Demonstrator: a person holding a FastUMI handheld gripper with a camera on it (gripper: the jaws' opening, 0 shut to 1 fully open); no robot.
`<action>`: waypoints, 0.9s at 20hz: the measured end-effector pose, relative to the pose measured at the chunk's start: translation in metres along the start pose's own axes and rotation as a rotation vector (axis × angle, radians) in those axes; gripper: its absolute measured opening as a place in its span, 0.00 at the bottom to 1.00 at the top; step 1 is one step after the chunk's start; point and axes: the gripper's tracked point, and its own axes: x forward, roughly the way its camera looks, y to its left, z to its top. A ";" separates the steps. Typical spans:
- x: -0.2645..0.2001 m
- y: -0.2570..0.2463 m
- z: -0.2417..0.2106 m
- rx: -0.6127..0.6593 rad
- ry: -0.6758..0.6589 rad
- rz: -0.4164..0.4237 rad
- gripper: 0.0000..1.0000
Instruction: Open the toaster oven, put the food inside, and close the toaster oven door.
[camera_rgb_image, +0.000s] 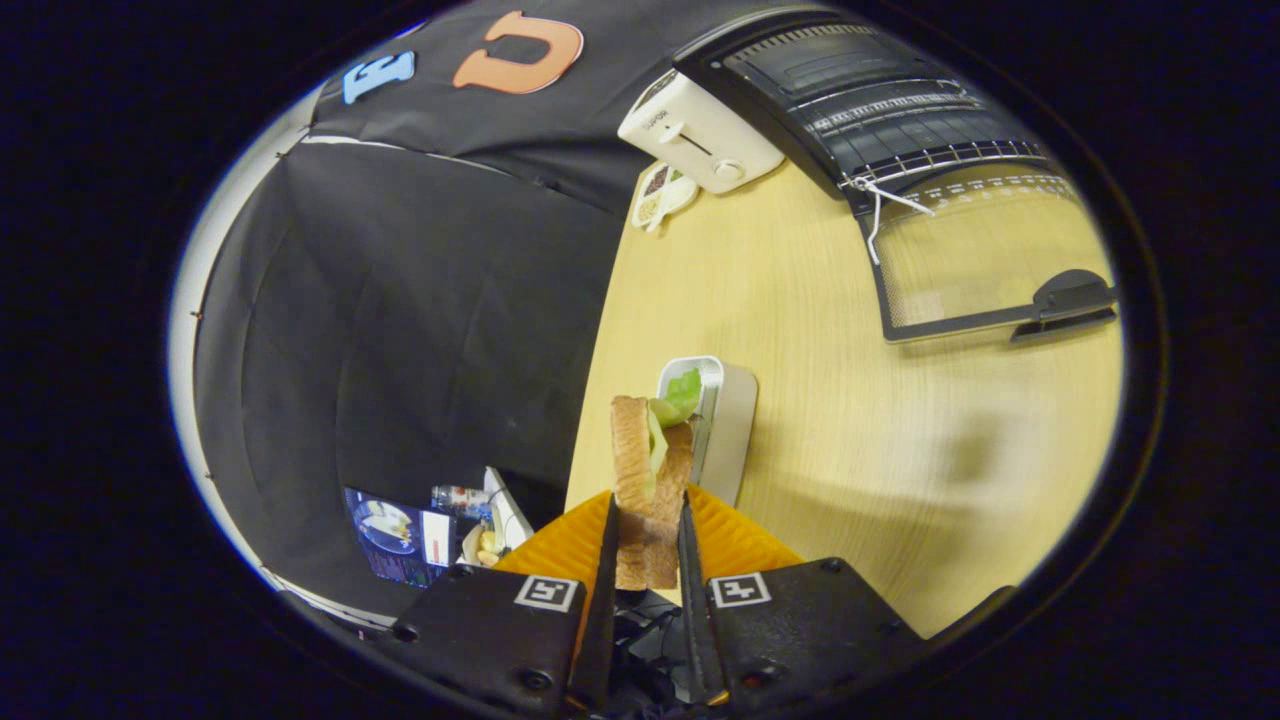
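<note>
Gripper-mounted fisheye, rolled sideways, close above the table (820, 400); looks forward past gripper (648, 530) toward toaster oven (900, 130).

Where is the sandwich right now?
In the gripper view the sandwich is pinched between the gripper fingers, held above the wooden table just in front of the small white tray, with the open toaster oven far beyond.

Staged kitchen set inside recording booth. Evidence: black cloth walls (400, 300) enclosing pale wood-grain table (800, 330); countertop appliances at far end, namely toaster oven (880, 100) with glass door (970, 260) lowered flat, and white pop-up toaster (700, 135). Small dish (662, 195) beside toaster, contents possibly grains or seeds.
</note>
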 end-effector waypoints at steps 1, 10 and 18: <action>-0.003 0.002 0.001 0.013 -0.011 0.016 0.35; -0.059 0.004 0.036 0.035 -0.224 0.275 0.35; -0.108 -0.041 0.089 0.114 -0.541 0.336 0.35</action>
